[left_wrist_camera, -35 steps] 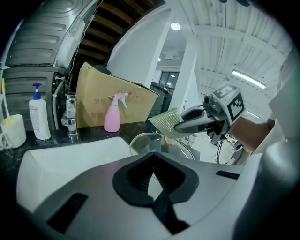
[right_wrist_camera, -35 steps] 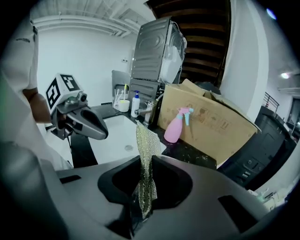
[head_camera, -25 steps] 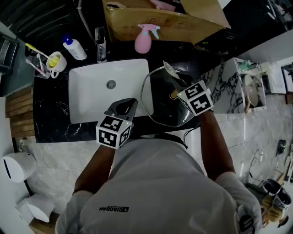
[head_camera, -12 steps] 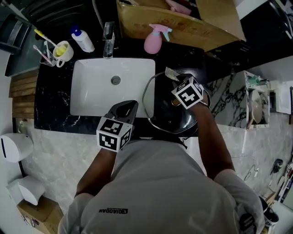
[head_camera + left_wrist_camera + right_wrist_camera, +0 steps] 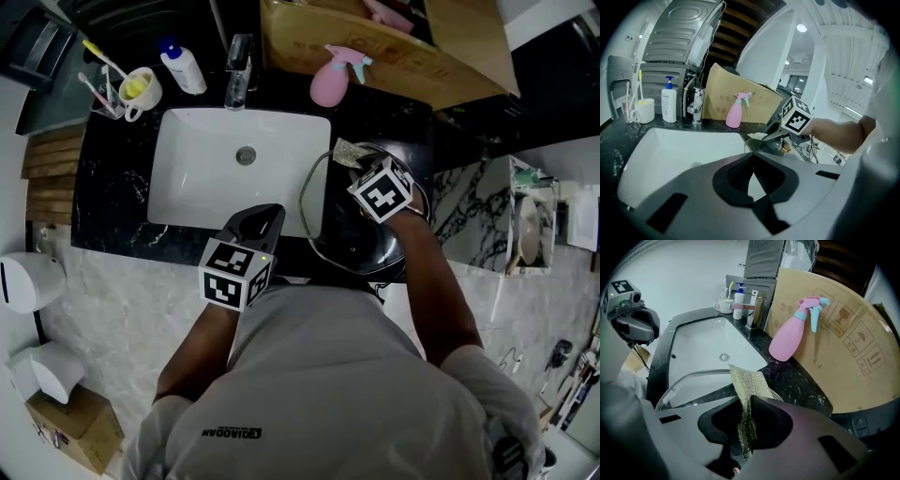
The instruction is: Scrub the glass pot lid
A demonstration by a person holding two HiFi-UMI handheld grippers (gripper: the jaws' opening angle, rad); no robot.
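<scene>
Right gripper (image 5: pixel 747 405) pinched tight on scrub cloth (image 5: pixel 746 378), over glass pot lid (image 5: pixel 339 239) lying on countertop (image 5: pixel 112 202) right of sink (image 5: pixel 202 183). Left gripper (image 5: pixel 752 164) jaws together, empty, at countertop's front edge.

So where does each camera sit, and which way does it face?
Head view: on the person's head, looking steeply down on sink and glass pot lid; shows torso, arms.
Left gripper view: on the left hand-held gripper, facing across the sink; shows the person's right forearm.
Right gripper view: on the right hand-held gripper, facing over scrub cloth and glass pot lid; shows the left one.
Shared: both gripper views show the pink spray bottle.
</scene>
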